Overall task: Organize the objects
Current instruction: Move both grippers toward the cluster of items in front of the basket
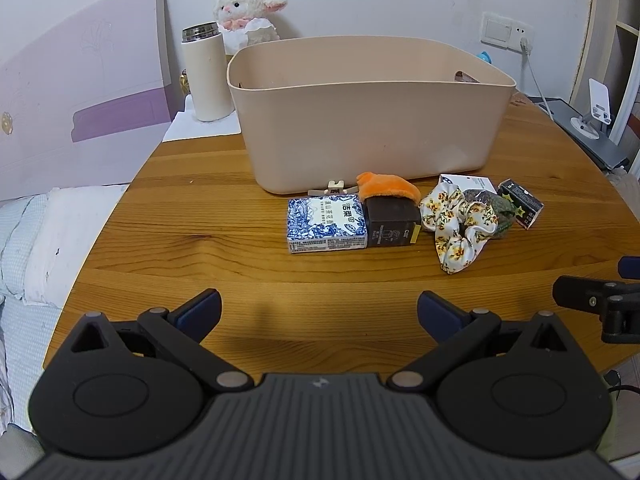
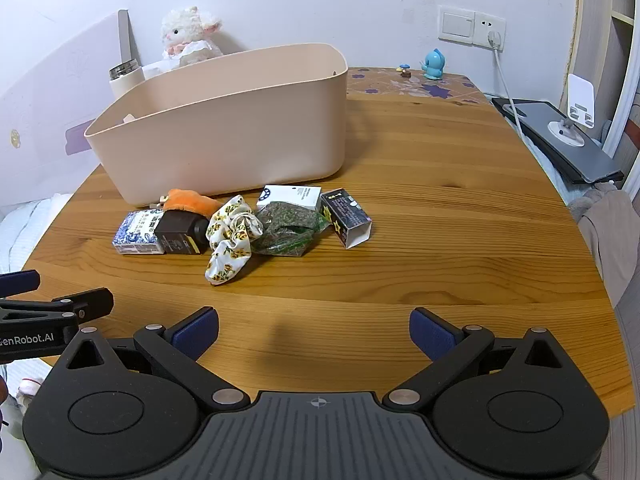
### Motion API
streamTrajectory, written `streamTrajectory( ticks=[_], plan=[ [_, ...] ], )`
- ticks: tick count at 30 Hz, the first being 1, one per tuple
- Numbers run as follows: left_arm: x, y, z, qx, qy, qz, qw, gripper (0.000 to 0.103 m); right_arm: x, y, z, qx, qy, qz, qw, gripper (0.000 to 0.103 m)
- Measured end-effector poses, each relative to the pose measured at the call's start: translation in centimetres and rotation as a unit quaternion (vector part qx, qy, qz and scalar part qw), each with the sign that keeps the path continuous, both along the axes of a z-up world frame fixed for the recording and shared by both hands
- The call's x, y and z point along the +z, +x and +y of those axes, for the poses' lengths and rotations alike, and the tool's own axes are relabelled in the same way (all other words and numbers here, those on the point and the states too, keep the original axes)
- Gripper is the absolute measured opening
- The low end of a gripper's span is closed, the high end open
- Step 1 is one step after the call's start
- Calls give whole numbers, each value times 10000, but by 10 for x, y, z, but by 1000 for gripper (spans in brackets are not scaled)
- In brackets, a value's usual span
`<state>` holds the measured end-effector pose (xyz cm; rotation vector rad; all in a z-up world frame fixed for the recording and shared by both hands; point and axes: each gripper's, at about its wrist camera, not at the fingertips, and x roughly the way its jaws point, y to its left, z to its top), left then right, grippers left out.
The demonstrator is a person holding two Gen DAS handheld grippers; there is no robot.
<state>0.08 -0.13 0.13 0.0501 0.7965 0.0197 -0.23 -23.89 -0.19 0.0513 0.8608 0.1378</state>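
- Left gripper (image 1: 319,312): jaws spread wide, nothing between them, held above the near edge of the wooden table (image 1: 200,248).
- White flask (image 1: 206,74): upright at the far left, beside the bin; a plush lamb (image 1: 246,14) sits behind it.
- Beige bin (image 1: 368,120): on the table, just behind the row of small items.
- Blue-and-white tissue pack (image 1: 326,224): leftmost in the row, touching the dark brown box (image 1: 392,222).
- Orange plush piece (image 1: 386,188): rests on the brown box, against the bin's front wall.
- Floral scrunchie (image 1: 460,224): right of the brown box, overlapping a green packet (image 2: 286,226).
- White card box (image 2: 290,196): behind the packet.
- Black star-printed box (image 2: 348,220): rightmost, lying on its side.
- Right gripper (image 2: 314,330): jaws released and wide, holding nothing, over the table's near edge.
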Motion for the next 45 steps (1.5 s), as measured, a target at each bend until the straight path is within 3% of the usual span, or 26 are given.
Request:
streamTrajectory(
  ticks=[45],
  plan=[
    [0,7,3,50,-11,64,10000,103,-1,6,-1,-40,-68,-31,10000,103]
  ],
)
